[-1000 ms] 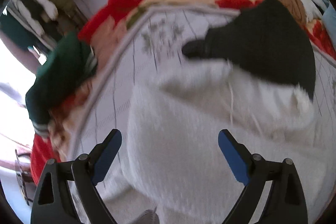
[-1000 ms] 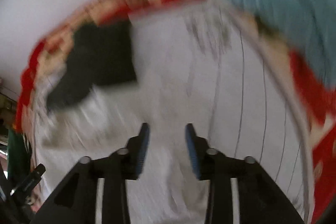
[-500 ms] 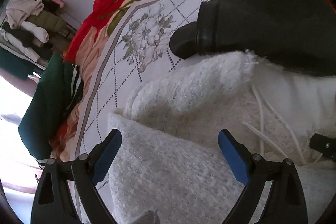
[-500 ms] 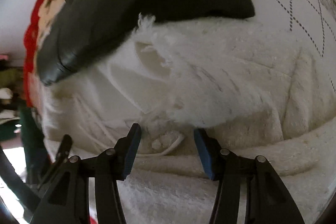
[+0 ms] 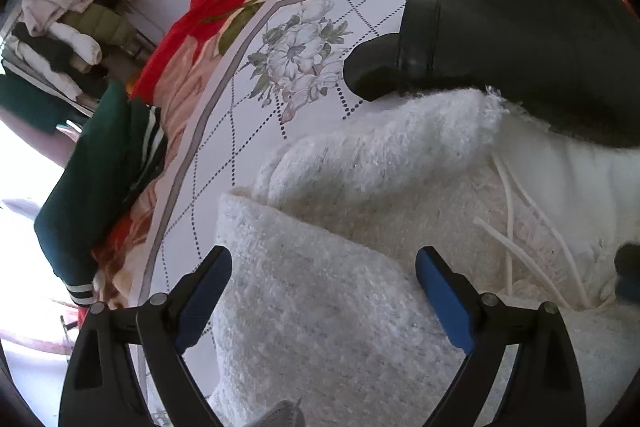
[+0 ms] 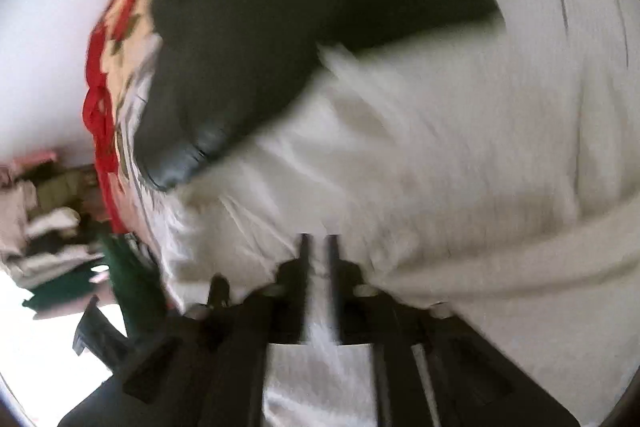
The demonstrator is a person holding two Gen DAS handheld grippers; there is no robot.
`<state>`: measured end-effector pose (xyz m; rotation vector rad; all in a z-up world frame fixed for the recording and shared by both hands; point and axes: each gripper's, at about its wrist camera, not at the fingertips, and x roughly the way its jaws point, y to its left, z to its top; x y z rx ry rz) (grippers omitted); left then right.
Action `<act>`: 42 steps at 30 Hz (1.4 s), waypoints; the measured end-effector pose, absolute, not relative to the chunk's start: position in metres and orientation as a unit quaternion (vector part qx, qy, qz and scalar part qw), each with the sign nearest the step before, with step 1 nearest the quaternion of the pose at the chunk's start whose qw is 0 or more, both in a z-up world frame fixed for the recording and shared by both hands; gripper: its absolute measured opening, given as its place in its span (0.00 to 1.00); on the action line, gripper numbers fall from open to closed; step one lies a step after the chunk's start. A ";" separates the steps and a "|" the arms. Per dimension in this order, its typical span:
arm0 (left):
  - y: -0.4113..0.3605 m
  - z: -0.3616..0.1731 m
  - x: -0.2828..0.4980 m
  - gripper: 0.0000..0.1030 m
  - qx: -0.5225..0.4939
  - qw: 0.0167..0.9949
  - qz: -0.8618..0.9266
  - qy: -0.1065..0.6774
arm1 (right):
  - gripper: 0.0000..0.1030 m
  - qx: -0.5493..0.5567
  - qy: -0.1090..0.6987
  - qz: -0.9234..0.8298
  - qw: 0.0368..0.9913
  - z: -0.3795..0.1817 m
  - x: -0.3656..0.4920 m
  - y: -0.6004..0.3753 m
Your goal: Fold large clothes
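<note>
Grippers over a white fleece garment (image 5: pixel 360 307) spread on a quilted bedspread (image 5: pixel 256 83).

The left gripper (image 5: pixel 323 269) hovers wide open above a folded edge, gripping nothing. The right gripper (image 6: pixel 318 251) is closing, jaws nearly together with white fabric between them; the view is blurred. A black garment (image 5: pixel 520 39) lies just beyond.

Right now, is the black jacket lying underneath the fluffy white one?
No, in the left wrist view the black jacket lies on top of the far edge of the fluffy white garment, covering part of it.
</note>
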<state>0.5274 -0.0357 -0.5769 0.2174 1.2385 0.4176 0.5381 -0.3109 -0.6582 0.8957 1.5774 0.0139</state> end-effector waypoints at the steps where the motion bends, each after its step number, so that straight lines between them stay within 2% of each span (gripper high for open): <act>1: -0.038 -0.578 0.528 0.91 0.108 0.788 0.195 0.574 | 0.40 0.390 0.686 -0.005 0.614 -0.662 0.527 -0.307; 5: -0.042 -0.581 0.529 0.91 0.118 0.787 0.199 0.572 | 0.42 0.388 0.668 -0.046 0.633 -0.662 0.513 -0.319; 7: -0.042 -0.584 0.531 0.91 0.117 0.786 0.199 0.574 | 0.57 0.400 0.654 -0.047 0.640 -0.662 0.518 -0.319; 11: -0.044 -0.596 0.532 0.91 0.133 0.778 0.190 0.584 | 0.59 0.352 0.688 -0.078 0.630 -0.685 0.527 -0.307; 12: -0.044 -0.599 0.532 0.91 0.133 0.776 0.186 0.587 | 0.45 0.351 0.683 -0.094 0.634 -0.684 0.529 -0.306; 13: -0.043 -0.602 0.531 0.91 0.135 0.773 0.183 0.592 | 0.15 0.342 0.678 -0.120 0.639 -0.679 0.528 -0.306; 19: -0.040 -0.610 0.529 0.91 0.130 0.776 0.167 0.594 | 0.00 0.301 0.638 -0.123 0.698 -0.646 0.530 -0.290; 22: -0.038 -0.610 0.529 0.91 0.125 0.778 0.164 0.594 | 0.00 0.302 0.601 -0.105 0.733 -0.617 0.534 -0.285; 26: -0.034 -0.604 0.529 0.91 0.112 0.778 0.167 0.595 | 0.00 0.278 0.656 -0.071 0.698 -0.638 0.550 -0.276; 28: -0.031 -0.600 0.528 0.91 0.104 0.779 0.168 0.594 | 0.00 0.328 0.628 -0.066 0.703 -0.631 0.539 -0.306; 32: -0.030 -0.605 0.530 0.91 0.100 0.774 0.169 0.602 | 0.00 0.347 0.589 -0.070 0.726 -0.605 0.535 -0.330; 38: -0.032 -0.607 0.533 0.91 0.105 0.775 0.169 0.600 | 0.00 0.313 0.550 -0.033 0.774 -0.571 0.558 -0.300; 39: -0.032 -0.607 0.533 0.91 0.102 0.775 0.169 0.600 | 0.00 0.301 0.556 -0.027 0.774 -0.573 0.565 -0.300; 42: -0.030 -0.598 0.532 0.91 0.088 0.777 0.167 0.601 | 0.00 0.309 0.644 -0.009 0.700 -0.608 0.579 -0.298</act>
